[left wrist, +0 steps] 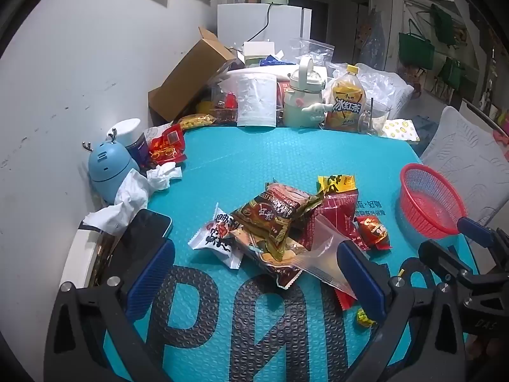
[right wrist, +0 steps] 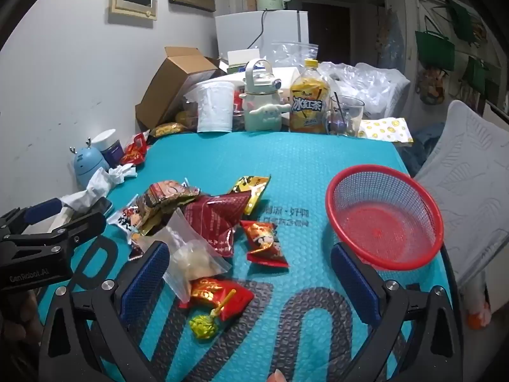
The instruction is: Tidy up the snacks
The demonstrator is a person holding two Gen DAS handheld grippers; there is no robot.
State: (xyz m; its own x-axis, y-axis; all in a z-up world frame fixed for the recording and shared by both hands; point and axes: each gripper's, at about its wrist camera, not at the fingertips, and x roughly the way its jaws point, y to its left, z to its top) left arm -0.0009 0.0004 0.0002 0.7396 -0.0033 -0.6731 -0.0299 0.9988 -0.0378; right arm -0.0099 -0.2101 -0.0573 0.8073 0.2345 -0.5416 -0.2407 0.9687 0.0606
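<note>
I hold both grippers, left gripper [left wrist: 254, 273] and right gripper [right wrist: 251, 273], released above the mat [right wrist: 302, 159]. The snack pile [right wrist: 203, 216] lies left of the red basket [right wrist: 435, 222], apart from it.

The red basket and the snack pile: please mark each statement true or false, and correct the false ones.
1. The red basket holds no snacks. True.
2. The left gripper grips a packet. False: its jaws stand open, holding nothing.
3. The snack pile lies on the teal mat. True.
4. The iced tea bottle lies on its side. False: it stands upright.
5. The right gripper is open. True.
</note>
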